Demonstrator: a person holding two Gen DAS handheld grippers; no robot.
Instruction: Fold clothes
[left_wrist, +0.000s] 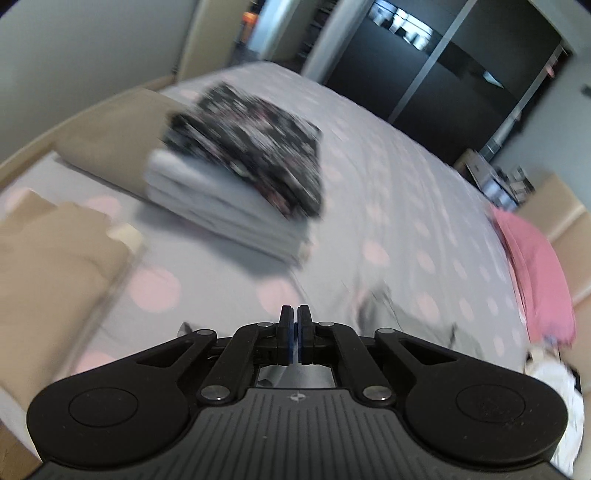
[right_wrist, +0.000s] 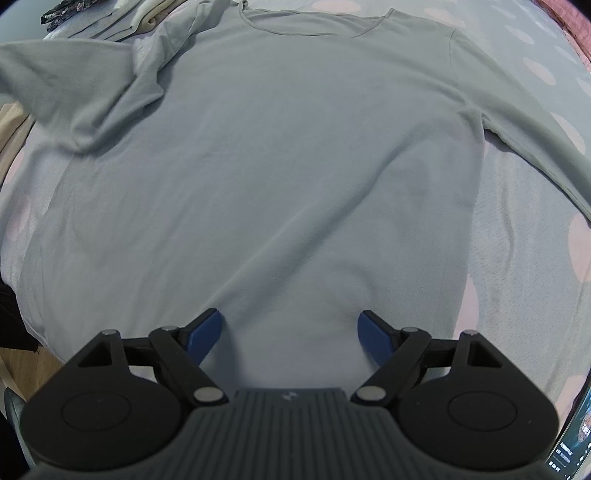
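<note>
Right tool (right_wrist: 290, 332) agape over grey shirt (right_wrist: 258, 147) — left tool (left_wrist: 296, 325) closed

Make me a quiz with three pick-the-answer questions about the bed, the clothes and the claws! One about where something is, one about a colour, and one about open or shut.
1. Where is the dark patterned cloth?
A. On top of the stack of folded grey clothes
B. Under the pink cloth
C. On the floor

2. What colour are the dots on the bed cover?
A. Green
B. Pink
C. Black

3. How is the right claw over the grey shirt?
A. Shut tight
B. Holding a sock
C. Open

Answers:
1. A, the patterned cloth lies on the grey stack.
2. B, pale pink dots show all over the grey cover.
3. C, its blue fingers stand wide apart above the flat shirt. The left claw is the shut one.
</note>
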